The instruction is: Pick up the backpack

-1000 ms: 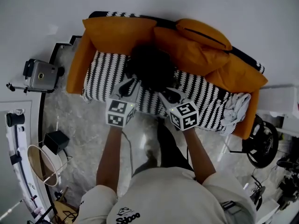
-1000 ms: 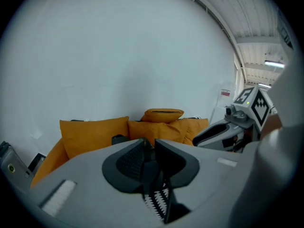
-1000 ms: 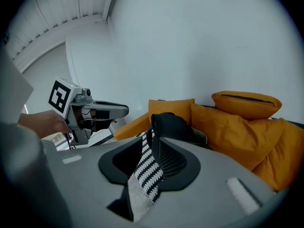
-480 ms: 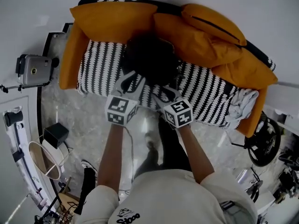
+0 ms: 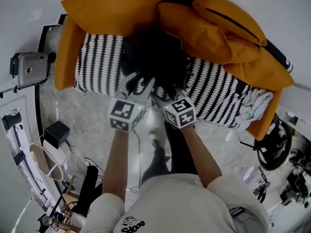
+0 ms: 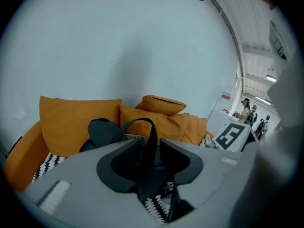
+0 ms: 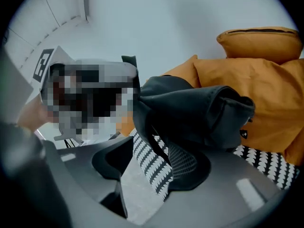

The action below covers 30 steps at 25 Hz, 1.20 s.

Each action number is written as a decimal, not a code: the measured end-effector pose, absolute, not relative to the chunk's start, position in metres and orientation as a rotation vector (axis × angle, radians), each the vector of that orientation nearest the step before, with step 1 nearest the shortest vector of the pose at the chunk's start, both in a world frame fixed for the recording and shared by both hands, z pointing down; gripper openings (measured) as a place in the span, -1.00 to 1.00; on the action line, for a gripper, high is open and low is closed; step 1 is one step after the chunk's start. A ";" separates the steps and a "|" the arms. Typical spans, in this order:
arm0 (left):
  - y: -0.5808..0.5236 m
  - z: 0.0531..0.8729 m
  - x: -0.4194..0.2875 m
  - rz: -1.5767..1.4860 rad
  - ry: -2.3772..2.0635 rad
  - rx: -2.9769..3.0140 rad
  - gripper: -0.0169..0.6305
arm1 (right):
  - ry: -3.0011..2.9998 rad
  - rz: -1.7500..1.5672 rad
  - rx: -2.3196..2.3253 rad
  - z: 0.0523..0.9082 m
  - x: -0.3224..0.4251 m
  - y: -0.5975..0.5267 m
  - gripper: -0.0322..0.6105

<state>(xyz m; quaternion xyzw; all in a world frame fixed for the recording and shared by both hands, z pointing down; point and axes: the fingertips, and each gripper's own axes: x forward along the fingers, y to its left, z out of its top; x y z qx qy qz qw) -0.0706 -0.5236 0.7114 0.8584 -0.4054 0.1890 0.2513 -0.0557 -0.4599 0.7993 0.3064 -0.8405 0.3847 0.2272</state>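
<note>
Nearest in the head view is the person's pale shirt [image 5: 175, 203]. Both bare forearms reach from it towards the sofa [image 5: 99, 64], over the marbled floor [image 5: 87, 115] in front of it.

The left gripper [image 5: 138, 81] is at the sofa's front edge, near the middle of the seat. The right gripper [image 5: 163, 95] is just beside it, towards the sofa's right end.

In the left gripper view, the left gripper [image 6: 148, 148] has its jaws spread wide; they have just been opening. A black strap [image 6: 153, 132] of the backpack runs down through the gap, and neither pad presses on it.

In the right gripper view, the right gripper [image 7: 156, 163] is also spread wide, its jaws also just opened. A mesh-lined fold [image 7: 183, 158] of the backpack hangs between them, close to the right-hand jaw. I see no pinch on it.

The backpack [image 5: 155, 57], black and slumped, lies on the sofa's black-and-white patterned seat, about mid-length. It is right in front of both grippers, and its far side is against the back cushions. In the right gripper view the backpack [image 7: 194, 108] bulks just beyond the jaws.

Behind it, orange cushions [image 5: 112, 11] line the sofa's back, and one more is stacked on top towards the right end. A pale crumpled cloth [image 5: 255, 103] lies at the sofa's right end. Off the sofa's left end stands a grey camera [image 5: 28, 69] on a stand. A plain white wall [image 5: 272, 4] rises beyond the sofa.
</note>
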 end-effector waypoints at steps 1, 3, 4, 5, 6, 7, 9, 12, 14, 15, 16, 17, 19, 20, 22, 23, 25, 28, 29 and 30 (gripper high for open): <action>-0.526 0.711 -0.070 0.502 -1.107 2.334 -0.49 | -2.327 1.054 0.837 0.800 -0.059 -0.463 -0.17; -0.531 0.710 -0.068 0.476 -1.114 2.331 -0.49 | -2.346 1.049 0.824 0.801 -0.063 -0.467 -0.17; -0.534 0.710 -0.067 0.468 -1.119 2.328 -0.51 | -2.353 1.048 0.818 0.802 -0.064 -0.468 -0.17; -0.536 0.710 -0.067 0.462 -1.124 2.322 -0.52 | -2.359 1.049 0.815 0.803 -0.065 -0.470 -0.17; -0.539 0.711 -0.067 0.458 -1.132 2.315 -0.55 | -2.362 1.049 0.814 0.803 -0.065 -0.471 -0.17; -0.541 0.711 -0.069 0.454 -1.141 2.307 -0.59 | -2.361 1.049 0.815 0.804 -0.066 -0.472 -0.18; -0.545 0.711 -0.072 0.443 -1.164 2.291 -0.70 | -2.352 1.045 0.829 0.805 -0.067 -0.475 -0.22; -0.544 0.711 -0.073 0.425 -1.188 2.272 -0.82 | -2.333 1.004 0.861 0.806 -0.062 -0.477 -0.39; -0.542 0.710 -0.073 0.420 -1.196 2.265 -0.85 | -2.336 0.961 0.869 0.805 -0.060 -0.477 -0.60; -0.541 0.709 -0.073 0.420 -1.201 2.265 -0.88 | -2.341 0.943 0.868 0.803 -0.061 -0.476 -0.74; -0.539 0.708 -0.074 0.422 -1.205 2.267 -0.89 | -2.343 0.929 0.865 0.802 -0.063 -0.475 -0.79; -0.538 0.707 -0.075 0.425 -1.207 2.269 -0.90 | -2.345 0.919 0.861 0.801 -0.065 -0.474 -0.80; -0.533 0.704 -0.076 0.429 -1.199 2.275 -0.90 | -2.352 0.907 0.858 0.797 -0.067 -0.470 -0.83; -0.530 0.702 -0.076 0.425 -1.191 2.278 -0.90 | -2.359 0.903 0.860 0.794 -0.066 -0.468 -0.83; -0.525 0.696 -0.075 0.411 -1.178 2.282 -0.90 | -2.374 0.884 0.861 0.785 -0.064 -0.465 -0.83; -0.523 0.693 -0.076 0.407 -1.181 2.286 -0.91 | -2.381 0.866 0.858 0.779 -0.063 -0.462 -0.83; -0.520 0.686 -0.076 0.396 -1.196 2.293 -0.91 | -2.403 0.828 0.848 0.766 -0.061 -0.458 -0.83; -0.519 0.670 -0.076 0.341 -1.224 2.300 -0.91 | -2.464 0.785 0.858 0.741 -0.057 -0.453 -0.84; -0.520 0.663 -0.075 0.323 -1.233 2.309 -0.91 | -2.487 0.775 0.867 0.732 -0.054 -0.453 -0.84; -0.521 0.655 -0.074 0.308 -1.241 2.320 -0.91 | -2.509 0.765 0.876 0.722 -0.051 -0.453 -0.84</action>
